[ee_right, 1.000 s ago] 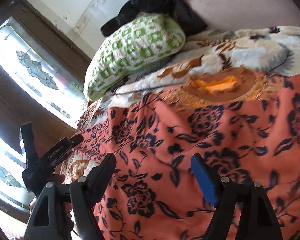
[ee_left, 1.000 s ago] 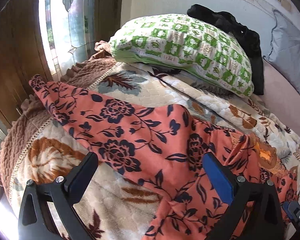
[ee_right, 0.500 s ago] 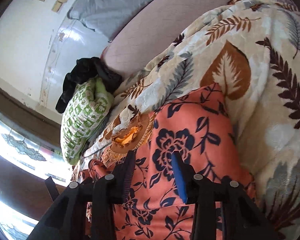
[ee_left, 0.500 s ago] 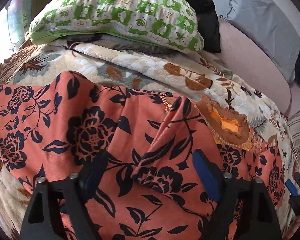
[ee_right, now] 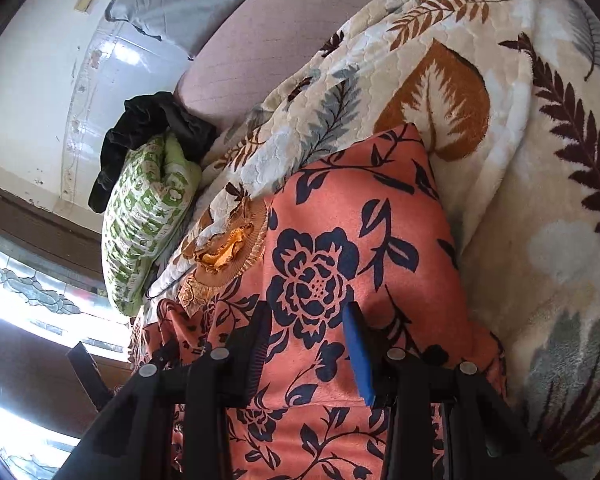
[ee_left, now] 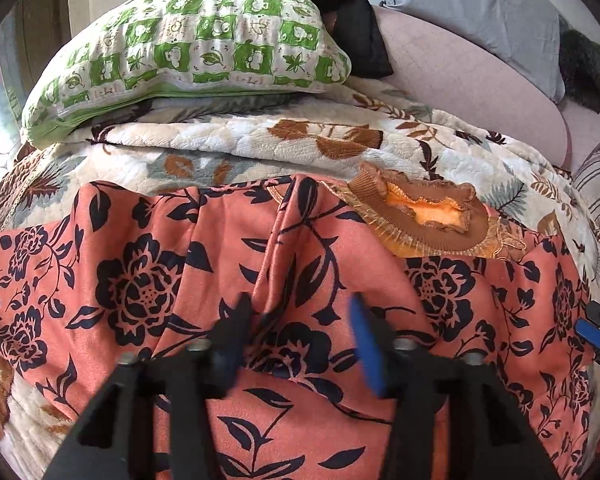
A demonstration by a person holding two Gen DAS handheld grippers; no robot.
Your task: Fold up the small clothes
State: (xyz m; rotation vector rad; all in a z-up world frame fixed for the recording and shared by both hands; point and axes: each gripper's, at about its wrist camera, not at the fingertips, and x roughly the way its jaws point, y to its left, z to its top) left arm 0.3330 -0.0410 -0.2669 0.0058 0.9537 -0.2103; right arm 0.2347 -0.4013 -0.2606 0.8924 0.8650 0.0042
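Right gripper [ee_right: 306, 344] low in frame, over orange floral garment [ee_right: 340, 248]; jaws part-closed, fabric between them, grip on it unclear. Garment's corner points away ahead of gripper, lying on leaf-print blanket [ee_right: 520, 160]. Brown ruffled collar [ee_right: 228, 252] ahead-left of gripper. Green checked pillow [ee_right: 144, 220] farther left, black cloth [ee_right: 152, 132] beyond it. Grey pillow [ee_right: 188, 0] far ahead.
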